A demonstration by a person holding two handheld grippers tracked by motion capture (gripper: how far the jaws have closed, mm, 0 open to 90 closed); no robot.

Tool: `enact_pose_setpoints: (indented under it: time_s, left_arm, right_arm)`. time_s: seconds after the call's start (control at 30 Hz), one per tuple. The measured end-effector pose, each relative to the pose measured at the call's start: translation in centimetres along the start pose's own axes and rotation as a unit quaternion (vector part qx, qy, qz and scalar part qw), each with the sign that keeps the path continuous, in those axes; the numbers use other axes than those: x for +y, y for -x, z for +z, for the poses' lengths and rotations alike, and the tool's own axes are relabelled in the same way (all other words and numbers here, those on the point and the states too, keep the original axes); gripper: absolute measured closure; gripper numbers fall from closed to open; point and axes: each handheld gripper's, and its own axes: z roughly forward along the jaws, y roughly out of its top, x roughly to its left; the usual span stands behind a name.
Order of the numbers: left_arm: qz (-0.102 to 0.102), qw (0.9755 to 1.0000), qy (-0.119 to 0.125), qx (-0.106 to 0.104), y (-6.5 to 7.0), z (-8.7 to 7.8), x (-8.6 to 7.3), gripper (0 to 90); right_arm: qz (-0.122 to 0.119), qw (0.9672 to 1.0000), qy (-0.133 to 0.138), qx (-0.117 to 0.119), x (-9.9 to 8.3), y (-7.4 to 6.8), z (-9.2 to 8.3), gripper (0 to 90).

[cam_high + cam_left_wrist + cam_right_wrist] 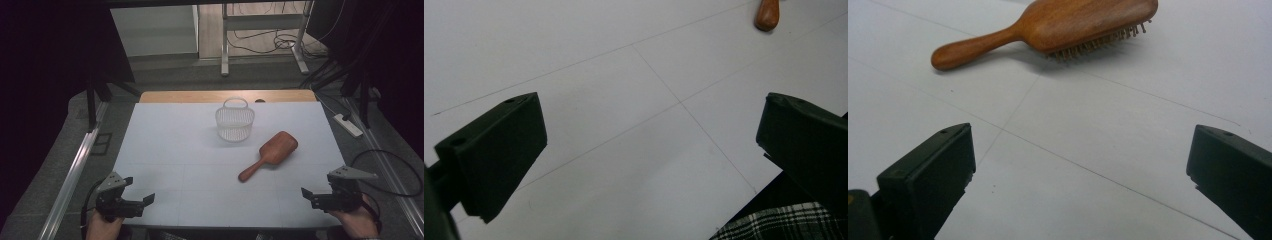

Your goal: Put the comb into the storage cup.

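Resting bristles-down, the wooden hairbrush (270,154) lies beside the basket (235,123) (both grippers gape wide, empty).

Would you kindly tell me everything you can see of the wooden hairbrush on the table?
The hairbrush is reddish-brown, wood by its look, with a broad rounded-rectangular head and a slim handle ending in a rounded knob. It lies bristle side down on the white table, its pale pins showing under the head's edge. It sits diagonally, handle toward the person, right of the centre, near a white basket but apart from it. Nothing grips or touches it.
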Motion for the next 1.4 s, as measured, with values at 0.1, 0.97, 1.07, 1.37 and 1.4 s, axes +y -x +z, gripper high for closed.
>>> enact_pose_setpoints:
  time_s: [0.1, 0.97, 1.07, 1.37, 1.4]
  left_arm:
    - [-0.001, 1.0, 0.0, -0.001, 0.0, -0.02, -0.01, 0.0]
    - [-0.003, 1.0, 0.005, -0.005, -0.09, -0.14, -0.16, 0.3]
    - [-0.004, 1.0, 0.005, -0.006, -0.11, -0.15, -0.15, 0.3]
    - [-0.004, 1.0, 0.005, -0.005, -0.12, -0.14, -0.16, 0.3]
    - [-0.005, 1.0, 0.005, -0.006, -0.14, -0.15, -0.16, 0.3]
  right_arm:
    - [-0.005, 1.0, -0.003, -0.003, 0.02, -0.09, 0.05, 0.0]
    - [-0.002, 0.9999, -0.007, 0.01, 0.18, 0.05, 0.24, 0.0]
    - [0.002, 0.9998, -0.007, 0.017, 0.29, -0.01, 0.23, 0.0]
    - [-0.011, 0.9993, -0.001, 0.036, 0.78, -0.22, 0.11, 0.0]
    - [-0.01, 0.9992, -0.003, 0.04, 0.83, -0.2, 0.12, 0.0]
